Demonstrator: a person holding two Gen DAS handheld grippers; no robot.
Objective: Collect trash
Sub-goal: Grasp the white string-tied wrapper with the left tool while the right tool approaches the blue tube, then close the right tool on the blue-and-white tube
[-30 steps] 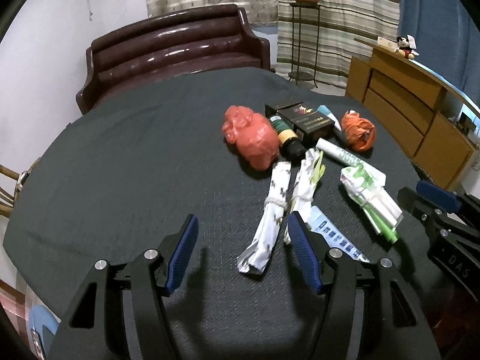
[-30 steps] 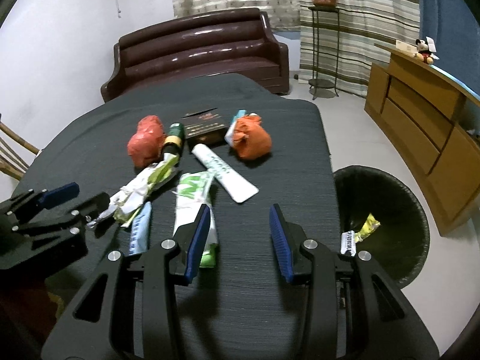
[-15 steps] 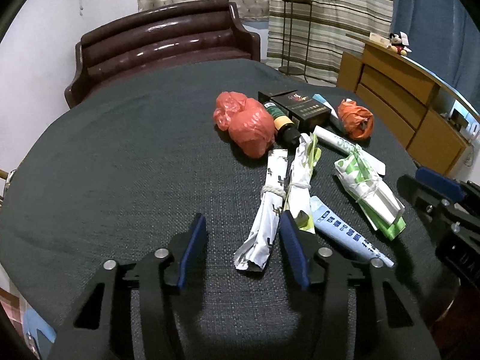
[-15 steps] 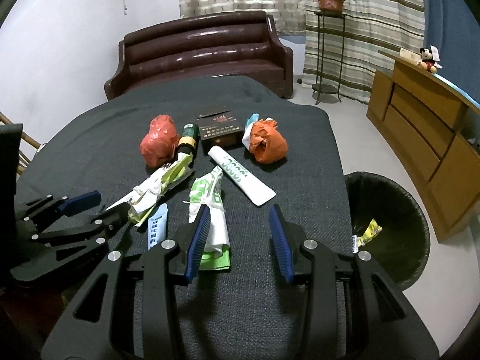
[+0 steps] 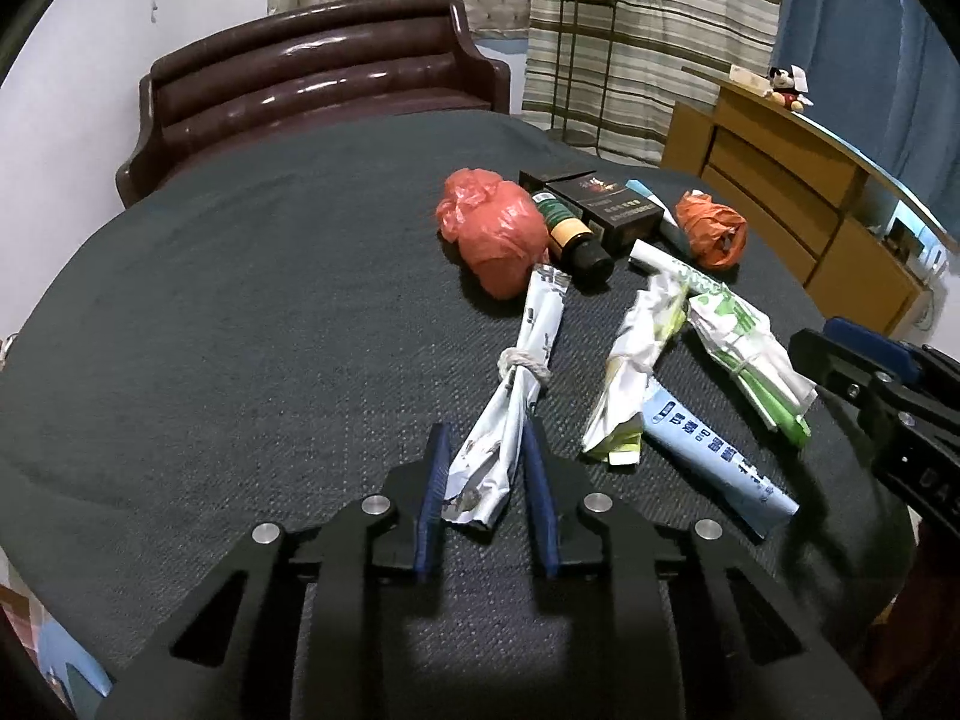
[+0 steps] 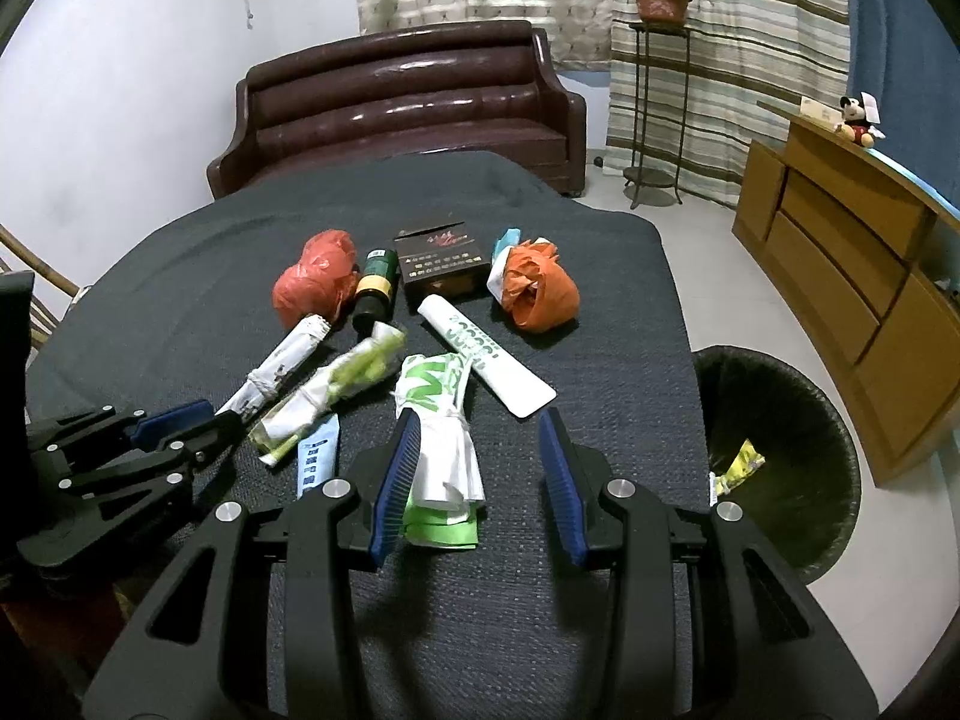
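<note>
- The left gripper (image 5: 486,468) has just been closing; a knotted white wrapper (image 5: 516,396) lying on the dark surface (image 5: 240,330) is being pinched at its near end.
- The right gripper (image 6: 480,468) is being held spread, one pad beside a green-and-white wrapper (image 6: 444,420).
- A light-blue tube (image 5: 714,456), red bag (image 5: 498,234), dark bottle (image 5: 576,240), black box (image 5: 606,204) and orange bag (image 5: 711,228) are lying just beyond.
- A black bin (image 6: 780,462) is standing beside the surface.
</note>
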